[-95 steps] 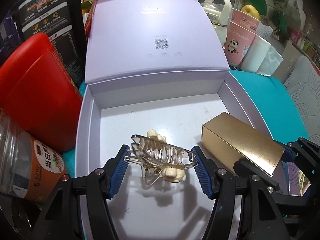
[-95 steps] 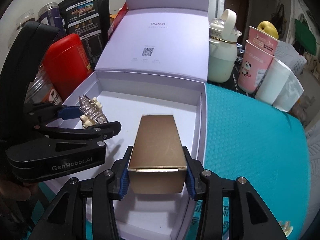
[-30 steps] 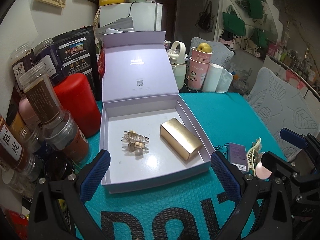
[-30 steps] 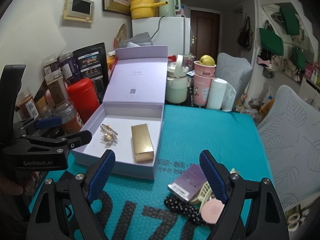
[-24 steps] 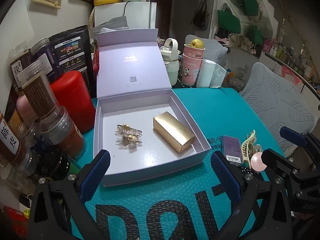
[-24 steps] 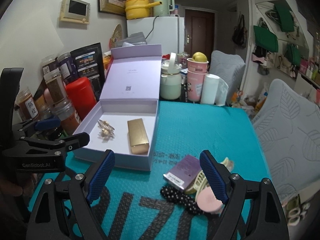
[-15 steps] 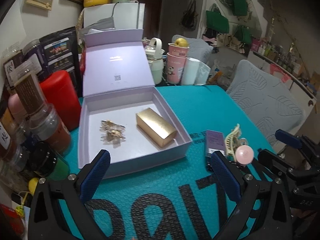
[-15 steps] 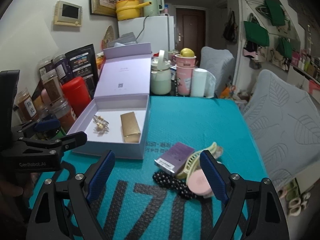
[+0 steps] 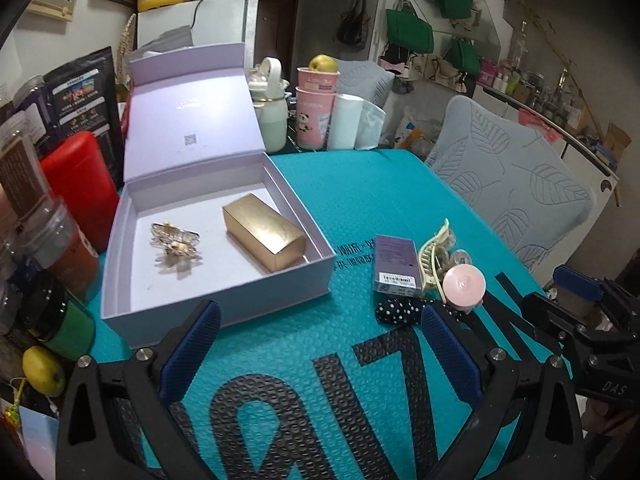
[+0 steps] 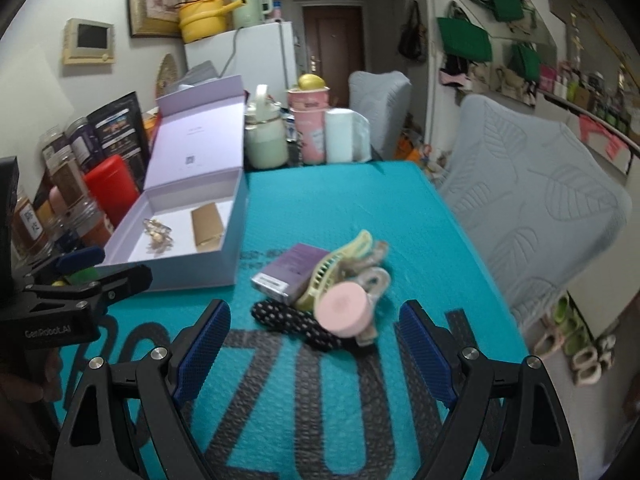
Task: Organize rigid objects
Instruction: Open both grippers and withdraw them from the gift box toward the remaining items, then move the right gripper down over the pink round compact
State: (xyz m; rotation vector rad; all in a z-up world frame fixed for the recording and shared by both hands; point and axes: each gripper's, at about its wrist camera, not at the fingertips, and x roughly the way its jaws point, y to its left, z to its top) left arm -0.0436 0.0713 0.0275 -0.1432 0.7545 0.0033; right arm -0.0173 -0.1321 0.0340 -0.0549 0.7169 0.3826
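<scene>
Between placements: lavender gift box [image 9: 224, 300] already holding gold carton [image 9: 264, 236] and clear hair claw [image 9: 175, 242]. Remaining pile just right of box: purple carton [image 10: 290, 267], pink round compact [image 10: 344, 311], yellow claw clip [image 10: 336, 268], dotted scrunchie [image 10: 292, 322]. Left gripper [image 9: 320, 340] and right gripper [image 10: 314, 344] both wide, empty, above the mat near the pile. Next: pick one piece cleanly. Clip beneath compact overlapped, blurred.
</scene>
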